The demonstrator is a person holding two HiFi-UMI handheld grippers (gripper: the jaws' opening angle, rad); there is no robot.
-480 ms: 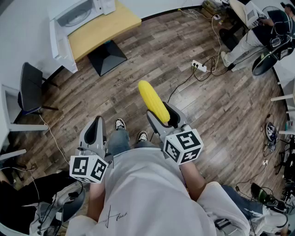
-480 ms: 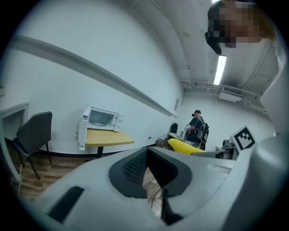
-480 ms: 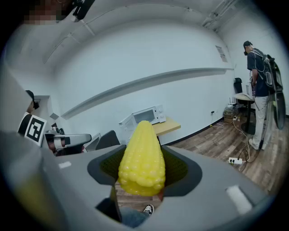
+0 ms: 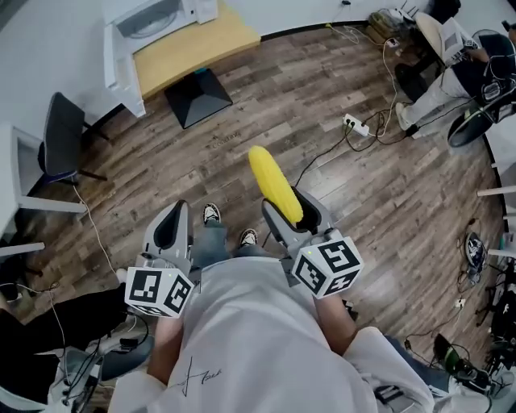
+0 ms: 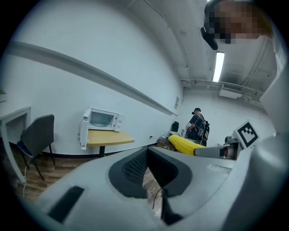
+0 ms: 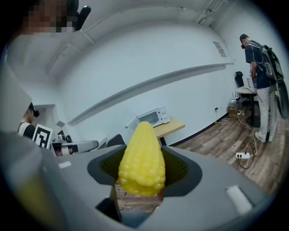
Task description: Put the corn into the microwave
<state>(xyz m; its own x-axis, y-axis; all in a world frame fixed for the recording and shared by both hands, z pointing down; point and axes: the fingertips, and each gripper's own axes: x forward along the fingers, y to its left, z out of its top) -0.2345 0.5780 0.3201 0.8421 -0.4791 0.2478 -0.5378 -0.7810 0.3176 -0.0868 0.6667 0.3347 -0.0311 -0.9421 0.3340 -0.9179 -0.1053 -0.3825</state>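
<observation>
A yellow corn cob (image 4: 274, 184) sticks forward and up from my right gripper (image 4: 292, 211), which is shut on its thick end. In the right gripper view the corn (image 6: 141, 158) fills the space between the dark pads of that gripper (image 6: 142, 179). My left gripper (image 4: 170, 229) is held beside it at the left, shut with nothing in it; its pads meet (image 5: 147, 155). The white microwave (image 4: 157, 16) stands far ahead on a wooden table (image 4: 201, 47), with its door (image 4: 119, 63) swung open to the left. It also shows small in both gripper views, microwave (image 5: 101, 119) and microwave (image 6: 151, 118).
A dark chair (image 4: 60, 137) stands at the left by the wall. The table's black base (image 4: 197, 97) sits on the wood floor. A power strip (image 4: 355, 125) with cables lies at the right. A seated person (image 4: 451, 73) is at the upper right.
The head view has shifted slightly, so the table and microwave sit a bit further right. Both grippers keep their pose and the corn stays in the right one.
</observation>
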